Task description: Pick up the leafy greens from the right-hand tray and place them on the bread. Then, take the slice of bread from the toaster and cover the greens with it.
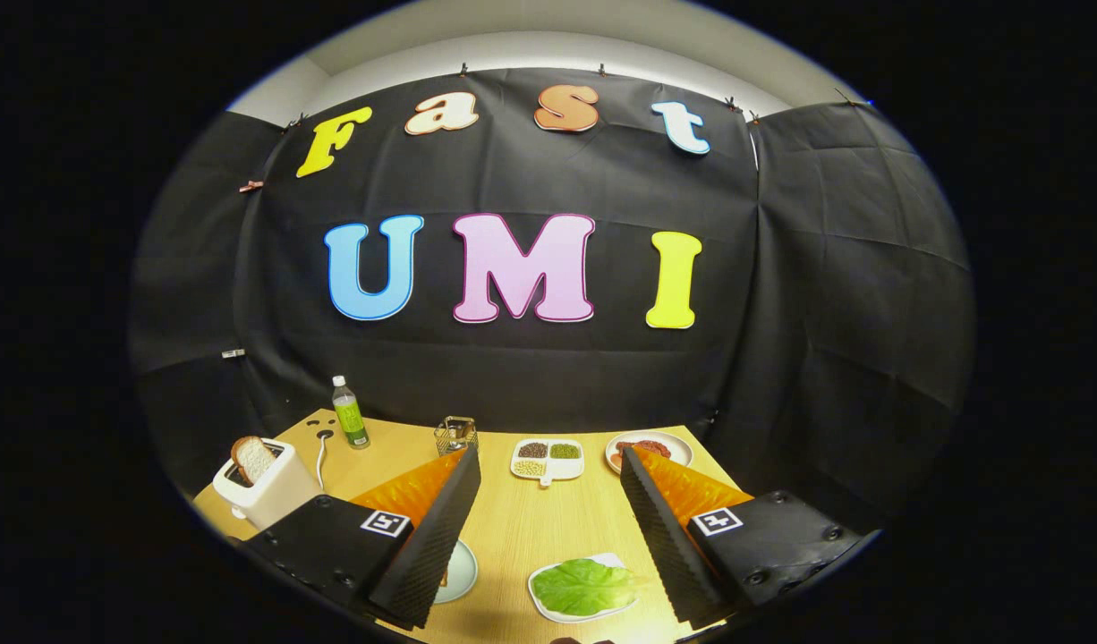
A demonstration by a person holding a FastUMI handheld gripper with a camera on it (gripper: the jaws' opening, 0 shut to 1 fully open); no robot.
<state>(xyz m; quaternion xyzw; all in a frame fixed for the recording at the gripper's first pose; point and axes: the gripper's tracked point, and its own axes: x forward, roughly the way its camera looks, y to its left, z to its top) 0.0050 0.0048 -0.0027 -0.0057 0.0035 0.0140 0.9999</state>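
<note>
Hand-held gripper (548, 528): held above the near end of the surface (531, 528), fingers spread wide apart, clamped on nothing.

Leafy greens (584, 586): lying flat on a white tray (548, 610) at the near edge, between the two fingers and closer to the right one, not touched by either.

Plate (462, 572): pale, round, just left of the tray, mostly hidden behind the left finger; cannot tell whether bread lies on it.

Toaster (267, 487): white, at the near left corner, with a slice of bread (251, 458) standing up out of the slot, well apart from the greens.

Far side: bottle (350, 413) with a green label at far left, a small glass container (456, 436) beside it, a divided dish (548, 458) of grains at centre, a plate of food (649, 447) at far right.

Step in hand, as judged: reach for the greens not yet begun; both slices and the leaf untouched.

Risk, the leaf: thin, limp and flat against the tray, so likely to slip out of a shallow pinch, tear, or come up only partly held.

Risk, the tray: light and shallow by the look of it, so likely to be nudged or tipped by a finger coming down on its rim instead of on the leaf.

Risk, the plate: hidden behind the left finger, so placement there liable to be misjudged.

Risk, the toaster: upright slice gripped too low or off-centre liable to jam in the slot or drag the toaster.
</note>
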